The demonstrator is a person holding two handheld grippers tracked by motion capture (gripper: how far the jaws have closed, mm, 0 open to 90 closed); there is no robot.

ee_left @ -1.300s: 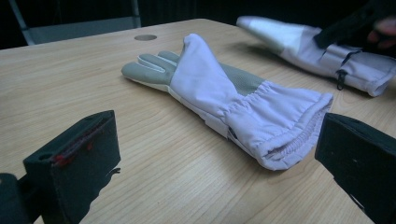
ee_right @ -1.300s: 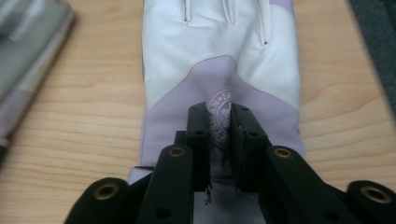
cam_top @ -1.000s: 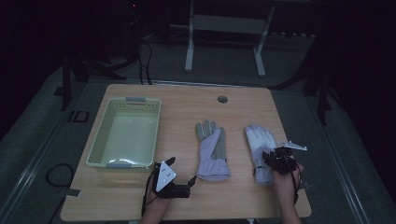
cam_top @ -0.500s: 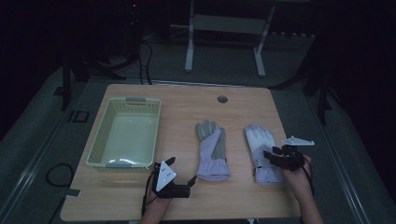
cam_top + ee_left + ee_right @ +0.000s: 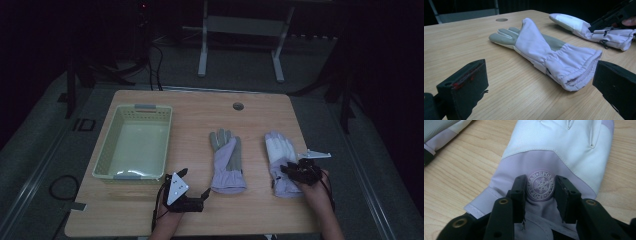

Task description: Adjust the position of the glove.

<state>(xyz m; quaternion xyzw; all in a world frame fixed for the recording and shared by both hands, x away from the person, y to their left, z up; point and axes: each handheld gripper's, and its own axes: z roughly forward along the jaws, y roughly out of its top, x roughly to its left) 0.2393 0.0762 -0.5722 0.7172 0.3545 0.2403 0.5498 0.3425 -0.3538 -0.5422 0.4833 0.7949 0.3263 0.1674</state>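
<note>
My right hand-held gripper [image 5: 540, 195] presses on the right glove [image 5: 564, 152], jaws pinching the fabric around its round snowflake badge [image 5: 540, 185], at the lower right of the surface [image 5: 200, 107] in the high view. My left hand-held gripper [image 5: 541, 82] rests released, facing the left glove [image 5: 544, 50] at centre frame.

The right glove [image 5: 559, 150] is showing white and pale lilac with a round snowflake badge [image 5: 540, 185]; the left glove [image 5: 544, 47] is wearing lilac over grey-green; the basket [image 5: 107, 150] is looking pale green.
</note>
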